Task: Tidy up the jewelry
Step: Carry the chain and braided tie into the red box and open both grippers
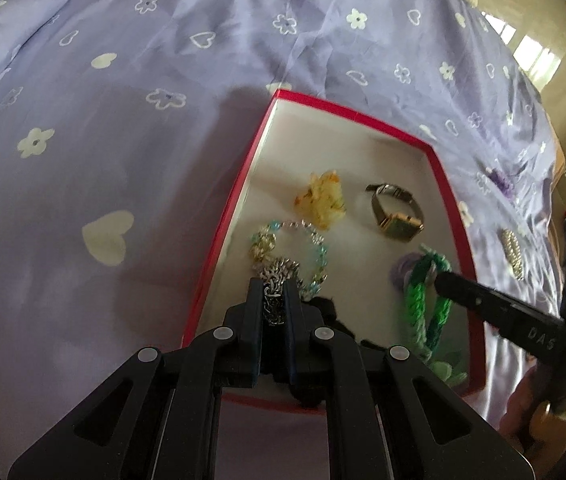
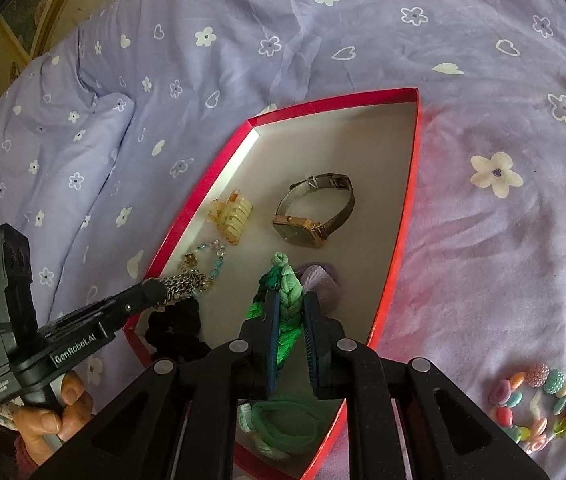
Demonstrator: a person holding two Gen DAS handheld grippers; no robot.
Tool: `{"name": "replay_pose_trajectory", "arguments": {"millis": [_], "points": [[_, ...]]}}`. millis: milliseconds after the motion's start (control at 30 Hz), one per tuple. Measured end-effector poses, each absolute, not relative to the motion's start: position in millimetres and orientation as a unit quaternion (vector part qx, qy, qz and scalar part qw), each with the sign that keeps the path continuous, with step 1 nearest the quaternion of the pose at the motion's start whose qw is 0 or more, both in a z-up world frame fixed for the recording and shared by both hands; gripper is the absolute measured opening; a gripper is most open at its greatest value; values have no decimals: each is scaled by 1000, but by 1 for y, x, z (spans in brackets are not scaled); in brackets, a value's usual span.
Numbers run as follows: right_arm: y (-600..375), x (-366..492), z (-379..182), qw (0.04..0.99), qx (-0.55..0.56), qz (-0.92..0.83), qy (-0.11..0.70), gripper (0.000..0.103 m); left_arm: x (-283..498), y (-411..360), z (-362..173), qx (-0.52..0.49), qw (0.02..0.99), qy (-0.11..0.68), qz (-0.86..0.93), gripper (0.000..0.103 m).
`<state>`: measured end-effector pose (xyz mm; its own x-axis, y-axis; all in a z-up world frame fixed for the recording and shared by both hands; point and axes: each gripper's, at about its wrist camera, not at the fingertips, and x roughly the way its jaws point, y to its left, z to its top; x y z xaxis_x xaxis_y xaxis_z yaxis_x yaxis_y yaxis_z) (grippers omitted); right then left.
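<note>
Left wrist: left gripper (image 1: 274, 292) clamped on limp, slippery silver chain (image 1: 279, 270) over near red box (image 1: 219, 236); right gripper (image 2: 289, 300) pinching soft green braided cord (image 2: 283, 280), best held mid-braid.

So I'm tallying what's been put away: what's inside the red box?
Inside the red box: a watch, yellow hair clip, beaded bracelet, purple scrunchie, black scrunchie. The grippers hold a silver chain and green braid over it; the near corner is covered.
</note>
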<state>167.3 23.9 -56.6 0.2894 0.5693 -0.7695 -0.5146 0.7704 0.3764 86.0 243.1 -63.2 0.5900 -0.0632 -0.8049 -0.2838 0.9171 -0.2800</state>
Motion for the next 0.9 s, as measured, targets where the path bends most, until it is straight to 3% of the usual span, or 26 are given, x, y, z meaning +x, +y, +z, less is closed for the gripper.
{"name": "replay_pose_trajectory", "arguments": {"millis": [367,500,533,700,833,900], "points": [[26,166,-55,802,27,337,493,16,88,239,-66,-177,867,460,77,8],[23,165,-54,800,35,341,493,23,89,236,-65,-166,867,463,79,9],[22,164,-54,799,37,342,493,28,89,236,-66,-167,866,464,79,10],[19,162,-50,799,44,348,489,36,88,236,-66,-169,864,467,81,18],[15,159,-45,801,49,349,485,38,87,233,-62,-165,866,465,83,31],[12,158,-43,802,52,348,483,38,85,231,-60,-163,867,463,83,32]]}}
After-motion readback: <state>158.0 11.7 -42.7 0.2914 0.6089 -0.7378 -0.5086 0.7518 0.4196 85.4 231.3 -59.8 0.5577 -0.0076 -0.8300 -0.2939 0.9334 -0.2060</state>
